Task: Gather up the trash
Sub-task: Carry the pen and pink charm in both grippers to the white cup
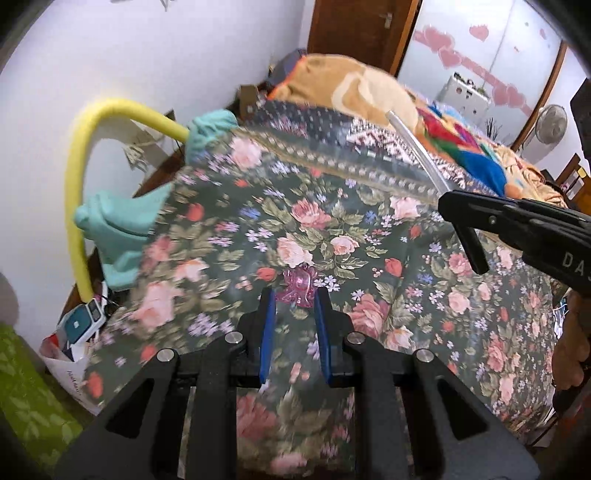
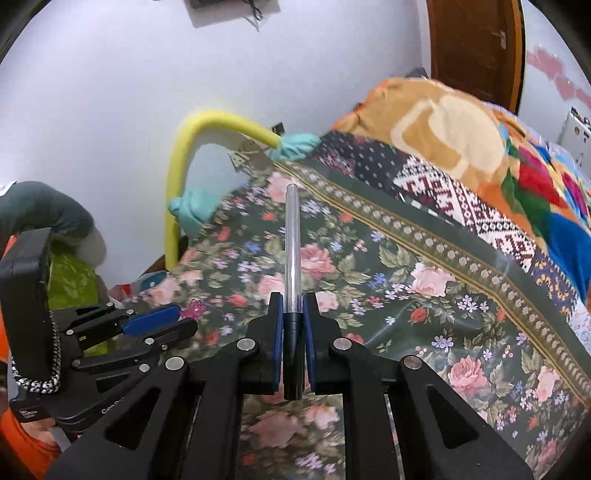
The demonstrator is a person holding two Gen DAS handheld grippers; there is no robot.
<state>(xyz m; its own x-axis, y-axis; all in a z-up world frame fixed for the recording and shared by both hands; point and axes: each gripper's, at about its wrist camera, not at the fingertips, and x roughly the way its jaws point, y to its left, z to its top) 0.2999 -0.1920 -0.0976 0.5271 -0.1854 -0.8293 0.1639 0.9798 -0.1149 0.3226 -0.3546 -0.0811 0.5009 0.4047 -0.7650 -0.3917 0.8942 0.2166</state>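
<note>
A crumpled pink plastic wrapper (image 1: 300, 286) lies on the floral bedspread (image 1: 369, 229). My left gripper (image 1: 294, 297) is open, its blue-padded fingertips on either side of the wrapper's near edge. In the right wrist view the left gripper (image 2: 173, 319) is at lower left with the wrapper (image 2: 194, 309) at its tips. My right gripper (image 2: 293, 306) is shut on a clear tube with a black end (image 2: 291, 251), which points up and away. In the left wrist view the right gripper (image 1: 458, 214) comes in from the right with the tube (image 1: 417, 151).
A folded patterned blanket (image 1: 369, 147) and an orange pillow (image 1: 354, 81) lie further up the bed. A yellow foam rail (image 1: 79, 206) with teal cloth (image 1: 118, 236) guards the left bed edge. A bag with clutter (image 1: 77, 332) sits on the floor at left. A brown door (image 1: 354, 29) stands behind.
</note>
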